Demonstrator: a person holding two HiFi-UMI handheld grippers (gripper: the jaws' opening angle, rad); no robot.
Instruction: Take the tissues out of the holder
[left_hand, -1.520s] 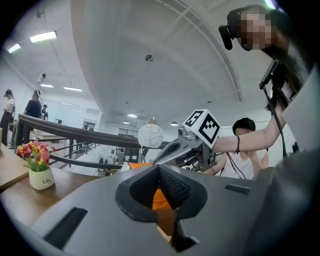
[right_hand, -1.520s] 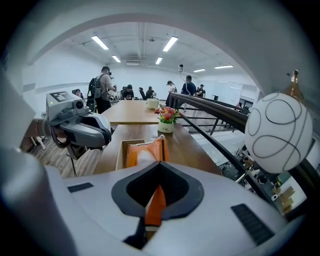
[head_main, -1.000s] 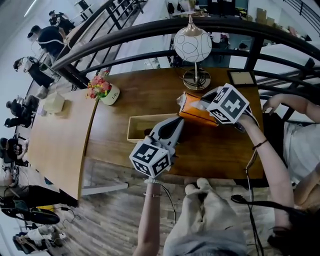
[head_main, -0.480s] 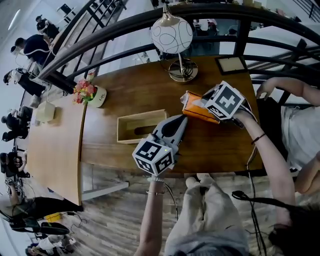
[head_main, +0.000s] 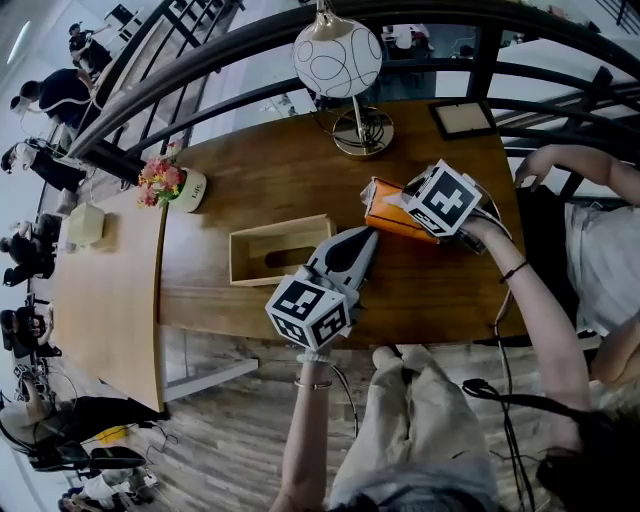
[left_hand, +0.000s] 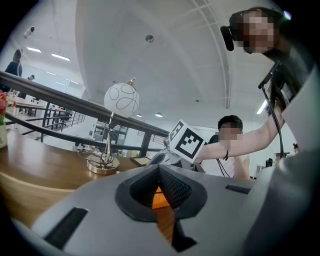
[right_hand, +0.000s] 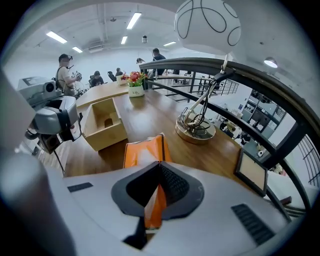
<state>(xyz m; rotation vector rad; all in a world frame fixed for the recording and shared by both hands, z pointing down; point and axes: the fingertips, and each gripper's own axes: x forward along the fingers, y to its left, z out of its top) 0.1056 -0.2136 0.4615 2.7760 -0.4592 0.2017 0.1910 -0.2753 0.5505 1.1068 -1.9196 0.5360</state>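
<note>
The light wooden tissue holder (head_main: 280, 250) lies on the brown table (head_main: 270, 180) with its slotted side showing. To its right, an orange tissue pack (head_main: 385, 215) is outside it, gripped at its edge by my right gripper (head_main: 402, 205). In the right gripper view the pack (right_hand: 145, 150) sticks out past the shut jaws (right_hand: 159, 172), with the holder (right_hand: 102, 122) beyond on the left. My left gripper (head_main: 370, 236) points at the pack's near corner, jaws together and holding nothing (left_hand: 159, 170). A sliver of orange pack (left_hand: 158, 197) shows through them.
A globe lamp (head_main: 338, 58) stands on a metal base (head_main: 363, 132) at the table's back. A picture frame (head_main: 462, 118) lies at the back right, a flower pot (head_main: 170, 185) at the left end. A railing (head_main: 200, 90) runs behind; another person's arm (head_main: 580, 170) is at right.
The head view has shifted. My right gripper keeps the orange pack just right of the holder, and the left gripper's tip sits slightly closer to the pack.
</note>
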